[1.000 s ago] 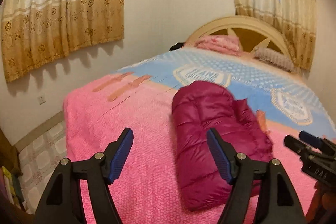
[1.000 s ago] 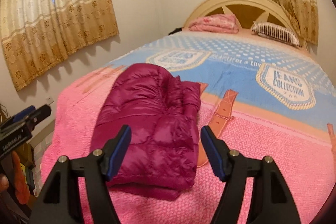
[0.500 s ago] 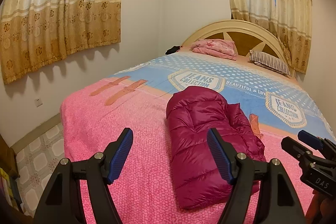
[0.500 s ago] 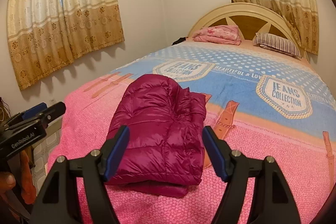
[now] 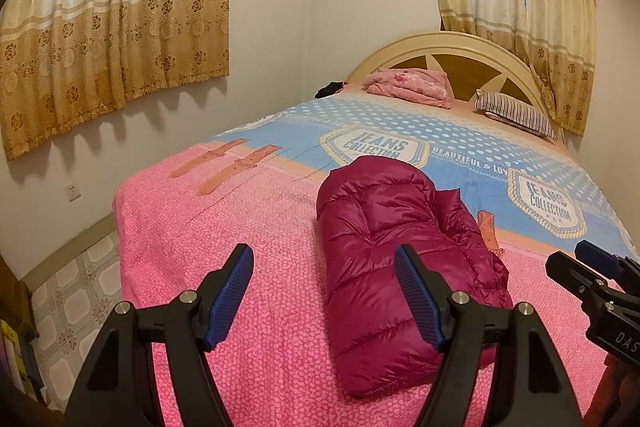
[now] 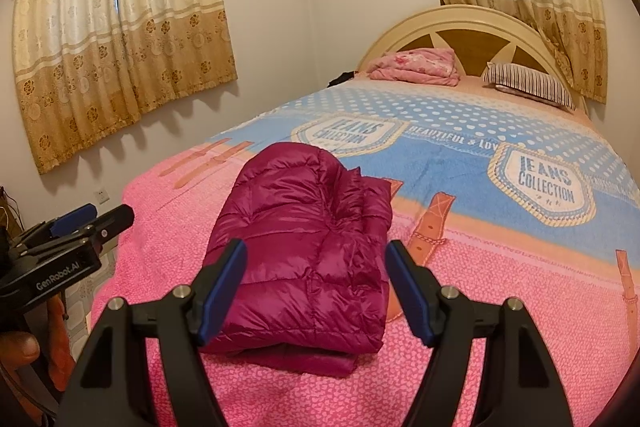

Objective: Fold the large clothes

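A magenta puffer jacket lies folded into a compact bundle on the pink end of the bed; it also shows in the right wrist view. My left gripper is open and empty, held above the bed's foot, left of the jacket. My right gripper is open and empty, held back from the jacket's near edge. The right gripper shows at the right edge of the left wrist view, the left gripper at the left edge of the right wrist view.
The bed has a pink and blue blanket. A pink folded cloth and a striped pillow lie by the headboard. Curtains hang on both walls. Tiled floor lies left of the bed.
Both grippers have pulled back and risen away from the jacket, so more of the bed and room shows. The jacket has not moved. Both stay open.
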Available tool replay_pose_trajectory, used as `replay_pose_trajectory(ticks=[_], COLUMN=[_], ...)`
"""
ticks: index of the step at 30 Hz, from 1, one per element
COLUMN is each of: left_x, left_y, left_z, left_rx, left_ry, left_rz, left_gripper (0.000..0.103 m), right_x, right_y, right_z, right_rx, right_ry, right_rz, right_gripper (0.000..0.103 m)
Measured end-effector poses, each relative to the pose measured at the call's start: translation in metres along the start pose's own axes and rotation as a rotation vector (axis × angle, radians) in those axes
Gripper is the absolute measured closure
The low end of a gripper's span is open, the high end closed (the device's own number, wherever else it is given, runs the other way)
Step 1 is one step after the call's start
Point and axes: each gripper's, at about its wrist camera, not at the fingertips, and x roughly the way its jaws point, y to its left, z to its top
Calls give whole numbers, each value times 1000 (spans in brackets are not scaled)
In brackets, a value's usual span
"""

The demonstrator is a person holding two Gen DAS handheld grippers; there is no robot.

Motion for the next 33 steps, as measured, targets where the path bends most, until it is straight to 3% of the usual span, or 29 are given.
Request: replay_pose_trajectory(ticks=[33], left_x=[7], left_y=[2], left_z=[1], left_rx=[-2], left_ry=[30], left_rz=[10], left_gripper=[29], right_x=[-3], right_y=[-4], right_z=[-2], right_rx=[12], right_ry=[-2], right_rz=[6], right_gripper=[28])
